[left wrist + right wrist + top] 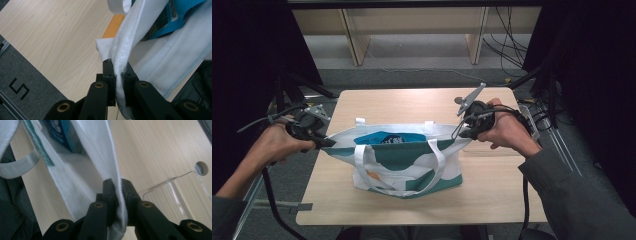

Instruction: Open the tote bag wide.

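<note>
A white tote bag (pixel 412 165) with teal and orange patches stands on the wooden table (pixel 397 102), its mouth pulled wide. Inside lies a blue packet (pixel 387 137). My left gripper (pixel 328 142) is shut on the bag's left rim, and its own view shows the white hem (pixel 120 75) pinched between the black jaws of the left gripper (pixel 118 72). My right gripper (pixel 462 134) is shut on the bag's right rim. In its view the hem (pixel 118 192) runs down between the jaws of the right gripper (pixel 118 187). Two white handles (pixel 367 160) hang over the front.
A clear plastic stand (pixel 172 192) and a round hole (pixel 202 168) in the tabletop lie just right of the bag. Behind the table are a wooden shelf frame (pixel 357 40) and loose cables (pixel 507 45). Black curtains flank both sides.
</note>
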Motion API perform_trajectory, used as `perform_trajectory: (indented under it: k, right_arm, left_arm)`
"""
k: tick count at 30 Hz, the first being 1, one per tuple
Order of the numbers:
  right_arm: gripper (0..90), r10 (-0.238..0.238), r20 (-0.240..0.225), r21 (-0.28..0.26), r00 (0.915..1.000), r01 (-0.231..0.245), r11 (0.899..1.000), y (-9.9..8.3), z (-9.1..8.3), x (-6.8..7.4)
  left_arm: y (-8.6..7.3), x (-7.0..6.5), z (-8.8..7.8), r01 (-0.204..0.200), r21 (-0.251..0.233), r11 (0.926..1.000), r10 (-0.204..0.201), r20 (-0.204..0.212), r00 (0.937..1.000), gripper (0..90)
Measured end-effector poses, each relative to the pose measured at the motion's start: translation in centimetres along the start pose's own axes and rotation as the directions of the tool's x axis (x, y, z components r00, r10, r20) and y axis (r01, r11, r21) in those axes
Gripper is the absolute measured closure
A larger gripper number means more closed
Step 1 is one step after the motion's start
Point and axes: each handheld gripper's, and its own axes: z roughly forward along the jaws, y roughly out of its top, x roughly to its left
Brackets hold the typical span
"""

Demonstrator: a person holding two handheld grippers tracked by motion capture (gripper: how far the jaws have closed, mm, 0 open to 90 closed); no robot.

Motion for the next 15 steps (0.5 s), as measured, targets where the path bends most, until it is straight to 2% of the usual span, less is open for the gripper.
perform_trajectory:
  k: [1, 2, 3, 4, 5, 6, 7, 9, 10, 11, 12, 15]
  right_arm:
    - [83.5, 0.008, -0.005, 0.006, 1.0000, -0.008, 1.000, -0.5, 0.8, 0.1]
    - [83.5, 0.008, -0.005, 0.006, 1.0000, -0.008, 1.000, -0.5, 0.8, 0.1]
    - [83.5, 0.009, -0.008, 0.004, 0.9999, -0.009, 1.000, -0.8, 1.2, 0.1]
    - [83.5, -0.003, -0.017, -0.006, 0.9999, 0.003, 1.000, -1.2, 2.0, 0.0]
    - [83.5, 0.047, -0.023, 0.002, 0.9986, -0.047, 0.999, -1.5, 2.2, 0.3]
    - [83.5, 0.047, -0.023, 0.002, 0.9986, -0.047, 0.999, -1.5, 2.2, 0.3]
    - [83.5, 0.009, -0.017, -0.011, 0.9998, -0.009, 1.000, -1.7, 2.6, 0.1]
    - [83.5, 0.018, -0.042, -0.020, 0.9989, -0.019, 1.000, -2.3, 3.9, 0.2]
    - [83.5, 0.018, -0.042, -0.020, 0.9989, -0.019, 1.000, -2.3, 3.9, 0.2]
    - [83.5, 0.057, -0.048, -0.011, 0.9972, -0.058, 0.998, -2.6, 4.1, 0.5]
    - [83.5, 0.061, -0.050, -0.022, 0.9969, -0.062, 0.998, -2.9, 4.8, 0.5]
    - [83.5, 0.065, -0.054, -0.028, 0.9964, -0.067, 0.997, -3.3, 5.5, 0.7]
  left_arm:
    - [-0.1, -0.2, 0.7, 0.007, 0.004, 1.0000, -0.007, 0.005, 1.0000, 84.8]
    - [-0.1, -0.2, 0.7, 0.007, 0.004, 1.0000, -0.007, 0.005, 1.0000, 84.7]
    - [-0.2, -0.1, 1.1, -0.006, 0.019, 0.9998, 0.006, 0.012, 0.9999, 84.7]
    - [-0.4, -0.1, 1.5, 0.002, 0.015, 0.9999, -0.002, 0.016, 0.9999, 84.8]
    - [-0.7, -0.1, 2.4, 0.003, 0.001, 1.0000, -0.003, 0.022, 0.9998, 84.8]
    - [-0.7, -0.1, 2.4, 0.003, 0.001, 1.0000, -0.003, 0.022, 0.9998, 84.8]
    - [-0.9, 0.0, 2.8, 0.000, -0.004, 1.0000, 0.000, 0.029, 0.9996, 84.8]
    - [-1.3, 0.0, 3.6, 0.011, -0.007, 0.9999, -0.010, 0.040, 0.9991, 84.8]
    - [-1.5, 0.0, 4.0, 0.010, -0.008, 0.9999, -0.010, 0.046, 0.9989, 84.8]
    - [-1.7, -0.2, 4.5, 0.024, -0.007, 0.9997, -0.024, 0.052, 0.9983, 84.8]
    - [-2.0, -0.2, 5.2, 0.034, -0.004, 0.9994, -0.034, 0.066, 0.9973, 84.8]
    - [-2.5, -0.2, 6.1, 0.048, -0.010, 0.9988, -0.047, 0.076, 0.9960, 84.7]
